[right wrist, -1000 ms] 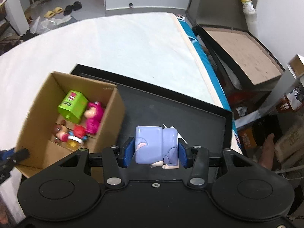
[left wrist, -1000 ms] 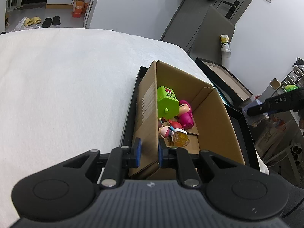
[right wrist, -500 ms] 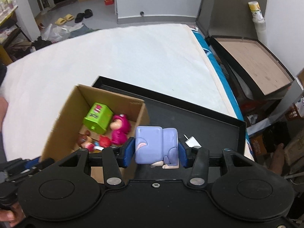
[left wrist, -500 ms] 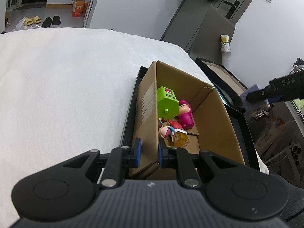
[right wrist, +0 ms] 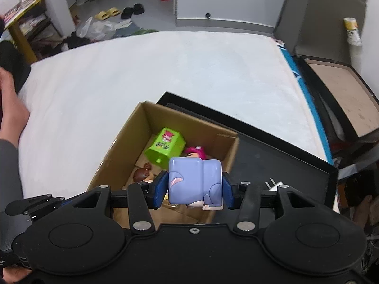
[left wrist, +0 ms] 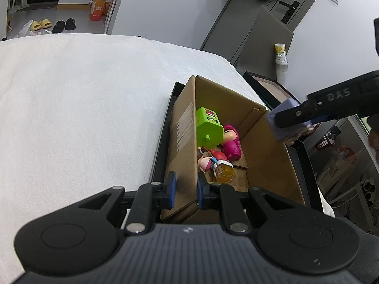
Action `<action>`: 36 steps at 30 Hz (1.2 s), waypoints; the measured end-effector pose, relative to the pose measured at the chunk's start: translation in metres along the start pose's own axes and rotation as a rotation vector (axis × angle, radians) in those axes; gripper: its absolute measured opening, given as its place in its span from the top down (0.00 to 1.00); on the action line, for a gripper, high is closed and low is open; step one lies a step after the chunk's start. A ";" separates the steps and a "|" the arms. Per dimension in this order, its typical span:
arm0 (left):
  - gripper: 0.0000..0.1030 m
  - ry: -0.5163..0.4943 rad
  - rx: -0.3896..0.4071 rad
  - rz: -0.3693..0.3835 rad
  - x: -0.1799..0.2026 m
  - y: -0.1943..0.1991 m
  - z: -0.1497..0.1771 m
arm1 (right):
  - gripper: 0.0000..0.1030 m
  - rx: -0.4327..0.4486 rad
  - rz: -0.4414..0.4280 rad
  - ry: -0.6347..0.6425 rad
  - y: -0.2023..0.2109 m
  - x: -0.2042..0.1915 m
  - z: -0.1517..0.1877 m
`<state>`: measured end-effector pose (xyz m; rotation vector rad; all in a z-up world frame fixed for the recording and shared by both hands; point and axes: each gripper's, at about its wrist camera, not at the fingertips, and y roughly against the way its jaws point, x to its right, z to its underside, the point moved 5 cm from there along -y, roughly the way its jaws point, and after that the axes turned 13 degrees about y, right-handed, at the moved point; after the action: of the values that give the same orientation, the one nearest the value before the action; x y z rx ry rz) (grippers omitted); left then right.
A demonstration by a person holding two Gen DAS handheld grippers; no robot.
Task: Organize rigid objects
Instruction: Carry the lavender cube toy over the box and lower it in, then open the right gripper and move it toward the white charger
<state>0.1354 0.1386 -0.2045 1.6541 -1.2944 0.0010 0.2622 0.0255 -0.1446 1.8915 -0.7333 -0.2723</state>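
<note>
My right gripper (right wrist: 194,190) is shut on a lilac block-shaped toy figure (right wrist: 195,184) and holds it above the right part of an open cardboard box (right wrist: 111,156); the toy also shows in the left wrist view (left wrist: 287,124). My left gripper (left wrist: 184,189) is shut on the box's near left wall (left wrist: 182,151). Inside the box lie a green cube toy (left wrist: 208,127), a pink figure (left wrist: 231,142), a small red and pink doll (left wrist: 209,161) and a yellow bottle (left wrist: 225,172).
The box stands in a shallow black tray (right wrist: 272,151) on a white bed cover (left wrist: 83,106). Another black-edged tray with a brown bottom (right wrist: 341,94) leans beside the bed on the right. A person's arm (right wrist: 9,123) is at the left edge.
My right gripper has carried the lilac toy leftward from over the black tray to above the box. My left gripper has stayed clamped on the box wall.
</note>
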 end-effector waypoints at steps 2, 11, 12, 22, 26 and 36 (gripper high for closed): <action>0.85 0.001 -0.001 0.001 0.000 0.000 0.000 | 0.55 -0.008 0.000 0.011 -0.005 -0.006 -0.001; 0.85 -0.011 0.001 -0.004 0.001 -0.001 0.001 | 0.41 -0.017 0.012 0.038 -0.016 -0.015 -0.002; 0.84 -0.015 0.002 -0.004 0.002 -0.001 0.001 | 0.41 -0.009 0.014 0.039 -0.014 -0.015 -0.002; 0.84 -0.013 -0.002 -0.003 -0.001 0.002 0.001 | 0.41 -0.010 0.023 -0.017 -0.002 0.004 0.003; 0.84 -0.012 -0.002 -0.002 -0.001 0.002 0.001 | 0.40 -0.019 0.021 -0.038 -0.001 0.012 0.011; 0.84 -0.015 0.001 -0.007 -0.001 0.000 0.000 | 0.34 -0.014 0.035 -0.082 0.004 0.035 0.024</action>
<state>0.1346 0.1387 -0.2048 1.6624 -1.3001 -0.0153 0.2765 -0.0140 -0.1468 1.8609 -0.8165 -0.3333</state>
